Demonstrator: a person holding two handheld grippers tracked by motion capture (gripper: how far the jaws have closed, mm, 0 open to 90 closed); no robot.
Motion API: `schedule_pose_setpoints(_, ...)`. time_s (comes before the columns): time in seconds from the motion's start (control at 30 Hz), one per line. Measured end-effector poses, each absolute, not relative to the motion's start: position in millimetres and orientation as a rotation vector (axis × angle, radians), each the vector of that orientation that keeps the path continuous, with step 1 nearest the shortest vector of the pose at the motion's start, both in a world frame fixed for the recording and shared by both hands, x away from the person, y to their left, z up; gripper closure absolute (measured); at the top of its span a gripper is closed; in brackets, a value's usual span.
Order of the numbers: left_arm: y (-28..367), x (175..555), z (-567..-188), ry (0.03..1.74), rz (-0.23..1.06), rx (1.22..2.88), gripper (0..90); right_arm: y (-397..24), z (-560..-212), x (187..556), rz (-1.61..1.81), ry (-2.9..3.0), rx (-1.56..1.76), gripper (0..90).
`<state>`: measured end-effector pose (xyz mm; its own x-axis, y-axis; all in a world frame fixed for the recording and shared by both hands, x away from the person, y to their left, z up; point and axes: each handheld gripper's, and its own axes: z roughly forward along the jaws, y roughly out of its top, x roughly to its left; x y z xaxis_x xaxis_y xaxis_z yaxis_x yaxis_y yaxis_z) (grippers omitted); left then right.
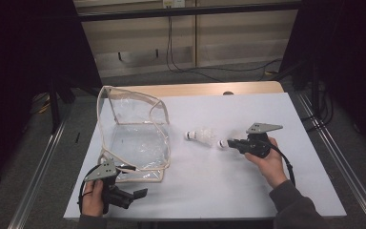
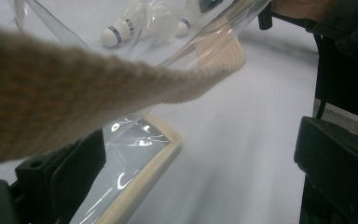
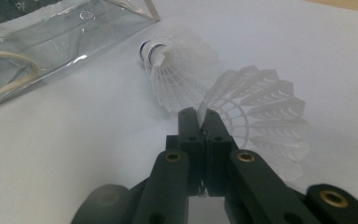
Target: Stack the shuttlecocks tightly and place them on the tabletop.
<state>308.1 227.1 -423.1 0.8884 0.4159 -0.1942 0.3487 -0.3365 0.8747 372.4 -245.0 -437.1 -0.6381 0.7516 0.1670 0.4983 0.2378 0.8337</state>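
Two shuttlecocks in the high view, mid-counter point(image 1: 205, 186), just right of a clear bag point(image 1: 133, 138) with beige trim. Stands open and upright, that bag, at the left of the white top. Right claw point(image 1: 232, 142) level, pointing left, clenched on the held shuttlecock point(image 1: 222, 143), cork end toward the bag. Just beyond it, closer to the bag, the other shuttlecock point(image 1: 196, 135), lying on its side, apart from the claw. Left claw point(image 1: 136, 196) low at the front edge, beside the bag's near corner, released, jaws spread and pointing right.

From the left claw view: jaws wide apart, one at the lower left, one at the right edge, nothing pinched. Crossing the frame from the left, close to the lens and blurred, a beige woven strap point(image 2: 98, 88); passes above the left jaw, contact impossible to tell. Below it, the bag's trimmed bottom corner flat on the counter. Farther off, through the clear plastic, both shuttlecocks, with a dark sleeve point(image 2: 345, 42) at the upper right.

From the right claw view: jaws pressed together on the rim of the held shuttlecock's feather skirt, which fans out to the right. Just behind, the other shuttlecock on its side, cork toward the bag, skirts touching or nearly so. Bag at the upper left, well apart from the jaws.
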Motion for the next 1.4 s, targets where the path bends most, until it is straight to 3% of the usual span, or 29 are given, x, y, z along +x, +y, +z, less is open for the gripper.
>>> schedule_pose_setpoints(0.57, 226.9, 308.1, -423.4, 0.563, 0.076, 1.945, 2.1, -240.1, -439.6, 376.2, 1.349, 2.250, 1.157, 89.4)
schedule_pose_setpoints(0.83, 226.9, 308.1, -423.2, 0.564, 0.076, 1.947, 2.0, -242.1, -438.9, 373.0, 1.274, 2.295, 1.162, 84.4)
schedule_pose_setpoints(1.4, 227.0, 308.1, -422.9, 0.562, 0.076, 1.951, 2.1, -241.7, -448.6, 372.7, 1.139, 2.382, 1.165, 82.5)
